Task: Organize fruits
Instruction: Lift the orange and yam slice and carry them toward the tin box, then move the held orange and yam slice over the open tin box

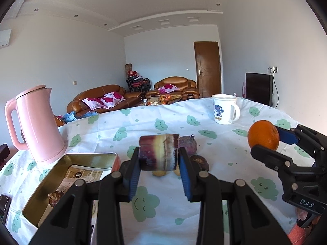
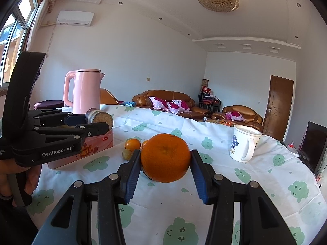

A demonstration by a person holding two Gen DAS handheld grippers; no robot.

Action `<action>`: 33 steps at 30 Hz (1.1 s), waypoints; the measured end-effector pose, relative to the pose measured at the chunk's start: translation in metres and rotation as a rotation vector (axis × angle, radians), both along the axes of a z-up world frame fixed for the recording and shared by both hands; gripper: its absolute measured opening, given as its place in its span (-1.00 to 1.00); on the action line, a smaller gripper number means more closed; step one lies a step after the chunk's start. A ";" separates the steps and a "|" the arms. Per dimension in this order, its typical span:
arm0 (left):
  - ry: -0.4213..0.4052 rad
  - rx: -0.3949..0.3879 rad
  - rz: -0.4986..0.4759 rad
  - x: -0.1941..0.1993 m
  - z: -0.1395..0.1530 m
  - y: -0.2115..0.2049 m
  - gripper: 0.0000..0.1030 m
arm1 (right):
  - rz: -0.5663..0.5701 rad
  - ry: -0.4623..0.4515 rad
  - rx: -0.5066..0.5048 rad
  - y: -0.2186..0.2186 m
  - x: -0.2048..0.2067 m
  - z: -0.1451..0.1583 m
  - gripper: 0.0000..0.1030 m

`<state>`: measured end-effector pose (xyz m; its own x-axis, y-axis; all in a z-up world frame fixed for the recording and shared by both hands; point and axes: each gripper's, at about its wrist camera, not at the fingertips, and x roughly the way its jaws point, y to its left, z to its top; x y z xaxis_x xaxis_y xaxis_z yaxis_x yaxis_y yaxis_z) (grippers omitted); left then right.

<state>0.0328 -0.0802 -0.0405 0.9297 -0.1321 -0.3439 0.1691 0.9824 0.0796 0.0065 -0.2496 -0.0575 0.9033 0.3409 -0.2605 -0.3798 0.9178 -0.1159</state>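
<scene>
The orange (image 2: 165, 157) sits squeezed between the blue pads of the right claw (image 2: 165, 161), held clear above the surface (image 2: 204, 194). To its left, the left claw (image 1: 158, 163) grips a short purple-and-yellow cane piece (image 1: 158, 152) by its two cut ends, lifted just beside the open pink tin (image 1: 81, 157). Beneath lie a dark purple fruit (image 1: 189, 144), two small oranges (image 2: 132, 144) and a yellowish fruit (image 2: 127, 154). Farther off stand a pink kettle (image 1: 38, 126) and a white mug (image 1: 224, 109).

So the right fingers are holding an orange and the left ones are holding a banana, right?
Not quite. The right fingers do hold the orange, but the left fingers hold a short piece of sugarcane, not a banana. The left wrist view shows it.
</scene>
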 end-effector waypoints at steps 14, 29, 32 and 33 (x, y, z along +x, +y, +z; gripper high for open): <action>-0.026 -0.014 0.031 -0.004 0.006 0.011 -0.29 | 0.017 -0.018 0.009 0.006 -0.002 0.009 -0.04; -0.027 -0.025 0.081 -0.008 0.010 0.032 -0.29 | 0.070 -0.024 -0.008 0.026 0.006 0.020 -0.03; -0.024 -0.032 0.093 -0.009 0.011 0.038 -0.29 | 0.084 -0.024 -0.008 0.030 0.007 0.023 -0.04; -0.023 -0.033 0.098 -0.010 0.011 0.040 -0.29 | 0.089 -0.024 -0.008 0.032 0.007 0.024 -0.04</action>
<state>0.0231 -0.0405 -0.0295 0.9464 -0.0510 -0.3189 0.0706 0.9962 0.0501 0.0140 -0.2174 -0.0339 0.8754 0.4182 -0.2425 -0.4570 0.8795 -0.1331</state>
